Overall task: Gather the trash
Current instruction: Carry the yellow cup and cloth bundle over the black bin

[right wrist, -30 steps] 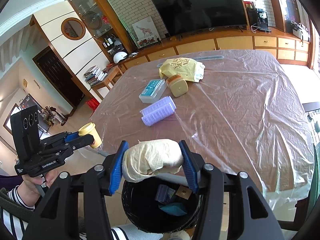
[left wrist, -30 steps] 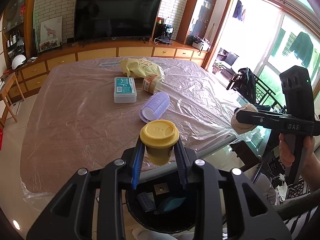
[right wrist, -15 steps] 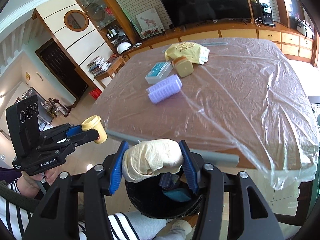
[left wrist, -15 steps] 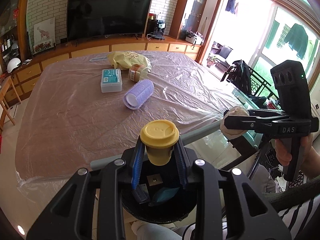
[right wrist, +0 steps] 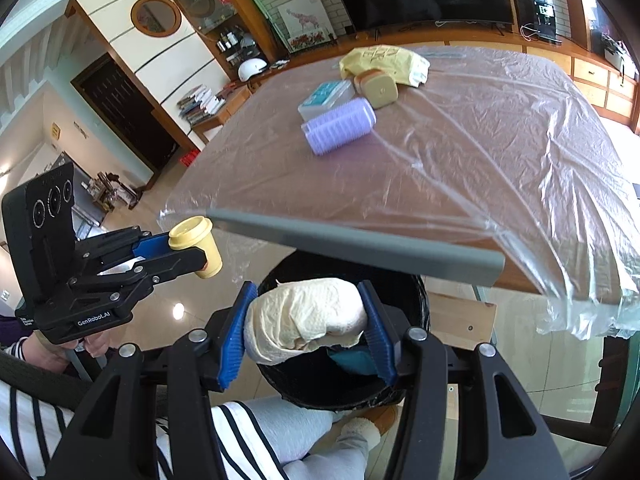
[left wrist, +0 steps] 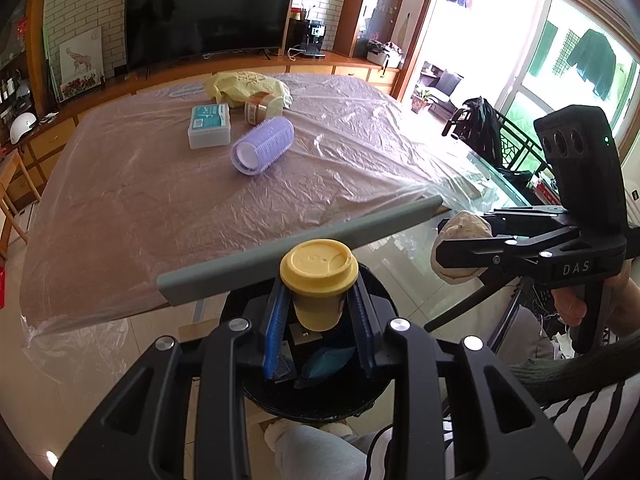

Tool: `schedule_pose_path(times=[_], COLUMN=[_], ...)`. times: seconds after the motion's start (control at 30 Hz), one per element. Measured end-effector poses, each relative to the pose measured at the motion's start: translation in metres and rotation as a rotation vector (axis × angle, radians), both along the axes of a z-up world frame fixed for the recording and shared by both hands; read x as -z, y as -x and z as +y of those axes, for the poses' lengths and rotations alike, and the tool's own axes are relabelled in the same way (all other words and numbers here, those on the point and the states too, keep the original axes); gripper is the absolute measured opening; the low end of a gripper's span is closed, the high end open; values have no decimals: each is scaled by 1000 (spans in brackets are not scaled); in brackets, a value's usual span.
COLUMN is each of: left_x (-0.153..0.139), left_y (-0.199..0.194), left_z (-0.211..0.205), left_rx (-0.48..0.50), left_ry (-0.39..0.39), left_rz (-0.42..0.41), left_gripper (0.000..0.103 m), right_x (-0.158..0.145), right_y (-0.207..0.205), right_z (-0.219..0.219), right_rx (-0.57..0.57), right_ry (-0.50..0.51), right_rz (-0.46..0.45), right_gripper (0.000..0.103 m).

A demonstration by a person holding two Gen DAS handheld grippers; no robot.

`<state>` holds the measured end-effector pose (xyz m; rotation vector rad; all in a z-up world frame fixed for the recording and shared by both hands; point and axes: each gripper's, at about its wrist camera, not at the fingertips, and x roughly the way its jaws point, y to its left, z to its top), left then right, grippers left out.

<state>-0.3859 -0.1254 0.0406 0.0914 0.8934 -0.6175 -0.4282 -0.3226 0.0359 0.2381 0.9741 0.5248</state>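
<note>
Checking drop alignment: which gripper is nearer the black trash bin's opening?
Hard to separate. The left gripper, shut on the yellow cup, and the right gripper, shut on the crumpled tissue wad, each hang over the black bin.

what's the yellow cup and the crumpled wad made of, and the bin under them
Yellow cup: looks like matte plastic, with a moulded snap-on lid. Crumpled wad: likely tissue paper, soft and creased with an embossed texture. Bin: dark, probably plastic; too shadowed to be sure.

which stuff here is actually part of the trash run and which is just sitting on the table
In the job: yellow lidded cup in left gripper; crumpled paper wad in right gripper; black bin below.

Lying about: purple roller, clear box, small jar, yellow bag.
</note>
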Motion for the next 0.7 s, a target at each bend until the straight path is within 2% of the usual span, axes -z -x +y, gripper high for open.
schedule_pose_path(times=[0.7], left_x=[57], left_y=[9], left_z=[-11], left_rx=[38], left_ry=[-91], left_rz=[118], left_gripper=[32], right_x=[50], right_y=[-6], right_z=[18], right_rx=[-41], right_ry=[68], right_rz=[111], right_gripper=[51])
